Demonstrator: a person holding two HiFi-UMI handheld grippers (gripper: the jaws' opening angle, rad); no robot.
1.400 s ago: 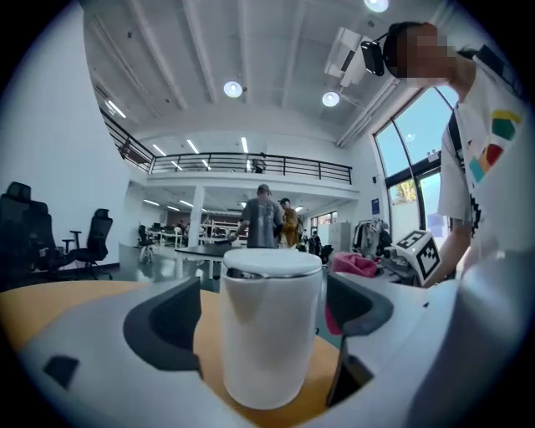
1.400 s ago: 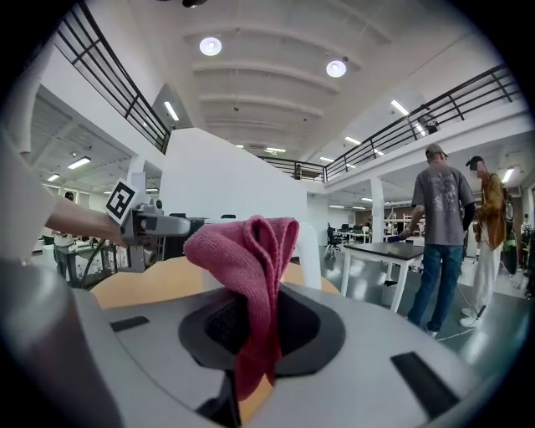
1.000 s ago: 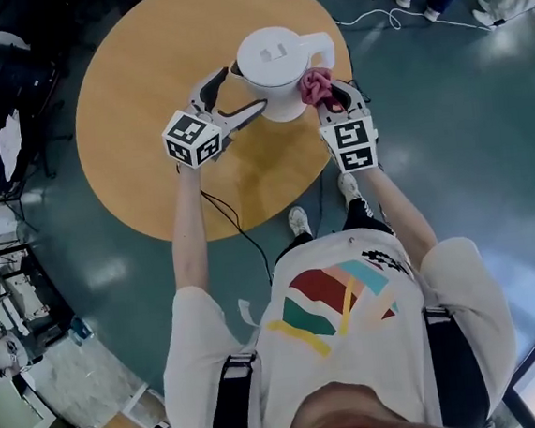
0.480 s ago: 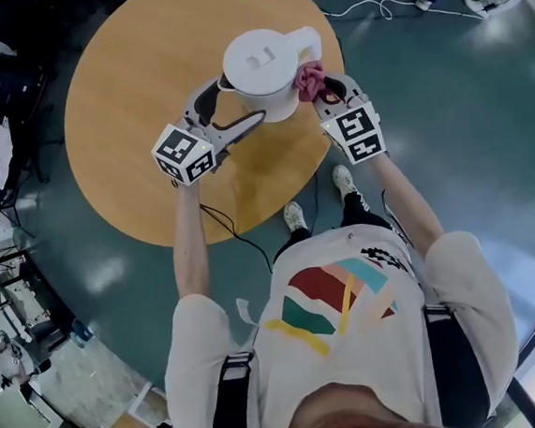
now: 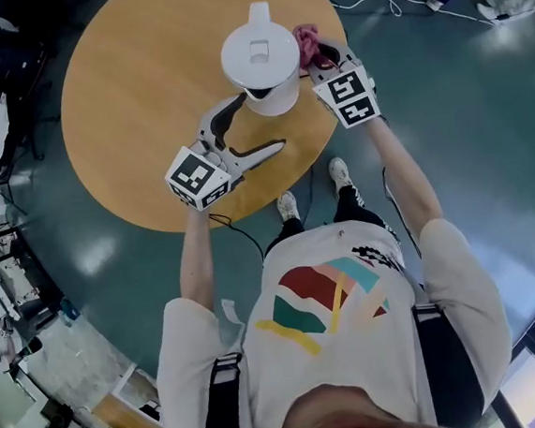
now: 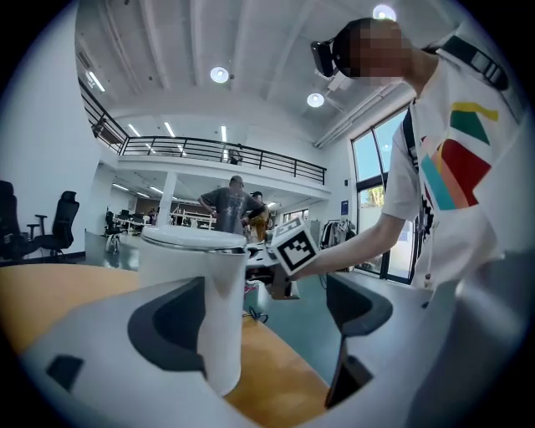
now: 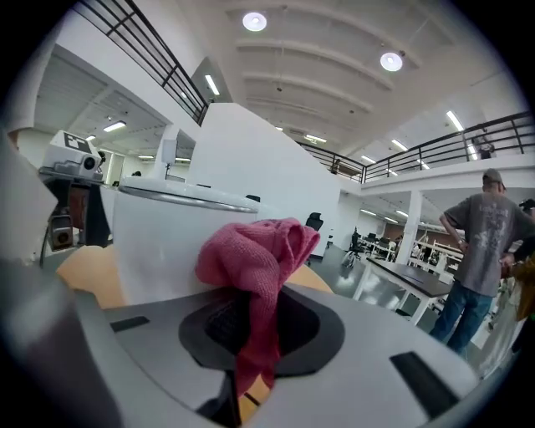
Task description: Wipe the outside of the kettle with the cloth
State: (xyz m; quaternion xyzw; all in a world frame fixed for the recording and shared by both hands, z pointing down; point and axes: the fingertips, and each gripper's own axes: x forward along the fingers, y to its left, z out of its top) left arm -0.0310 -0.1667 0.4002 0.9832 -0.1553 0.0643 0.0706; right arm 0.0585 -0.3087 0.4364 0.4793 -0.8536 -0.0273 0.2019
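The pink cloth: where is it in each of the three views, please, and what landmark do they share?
Head view: upper centre, the pink cloth touches the kettle, held by the right gripper.
Left gripper view: not clearly in it; the kettle stands in front.
Right gripper view: centre, clamped between the jaws, against the kettle.
Shared landmark: the kettle.

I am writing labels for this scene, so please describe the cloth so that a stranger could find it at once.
Start at the round wooden table and find the white kettle on its right half. At the kettle's right side, the right gripper pinches the cloth. It is the only pink, crumpled thing among white, grey and black parts.
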